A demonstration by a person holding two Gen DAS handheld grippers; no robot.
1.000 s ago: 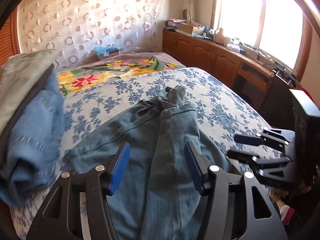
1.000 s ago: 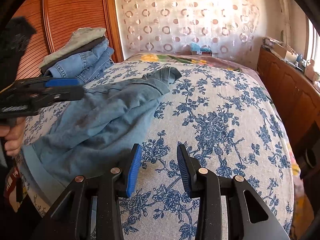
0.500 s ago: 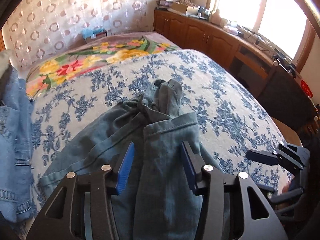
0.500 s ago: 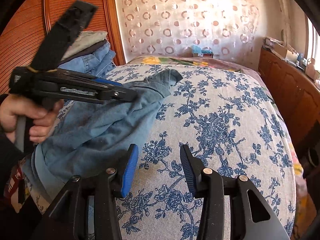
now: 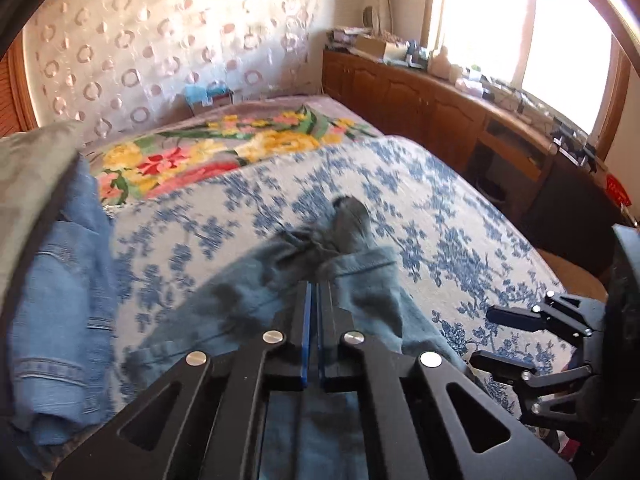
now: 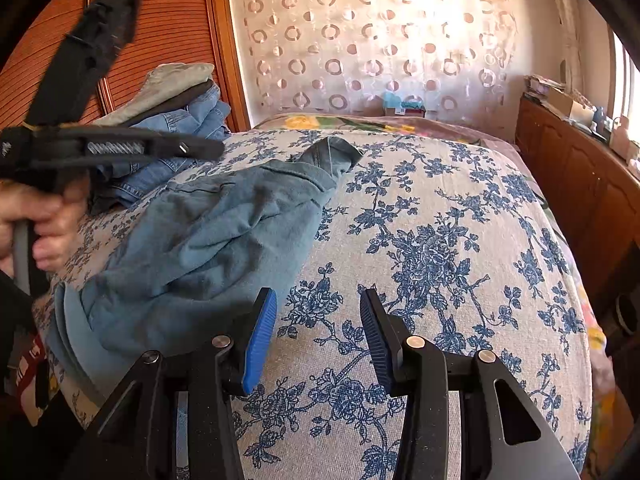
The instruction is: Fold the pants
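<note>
Because the pants [image 6: 208, 240] lie in a crumpled heap and not flat, the main worry from where I stand is that a fold gets made over all those wrinkles and the bunched legs, so it comes out lumpy or lopsided. The left gripper [image 5: 314, 292] is clenched tight with its blue pads together. As far as I can tell from the right wrist view, it holds no cloth and hovers just above the heap in the person's hand [image 6: 44, 216]. If it goes down like that, it will only shove the fabric about instead of catching it. The right gripper [image 6: 318, 320] has its jaws apart with nothing between them but flowered bedspread [image 6: 440, 240], so a careless pinch there could take up the cover along with the denim. The pants sit on the near left part of the bed, just to the left of the right gripper's left pad, and directly under and ahead of the left one. The waistband is by the bed's near edge and the cuffs are bunched toward the far side. That edge is another risk, since a tug toward it could slide them off. The stack of folded jeans [image 6: 188, 116] just beyond the left gripper could also get knocked.
</note>
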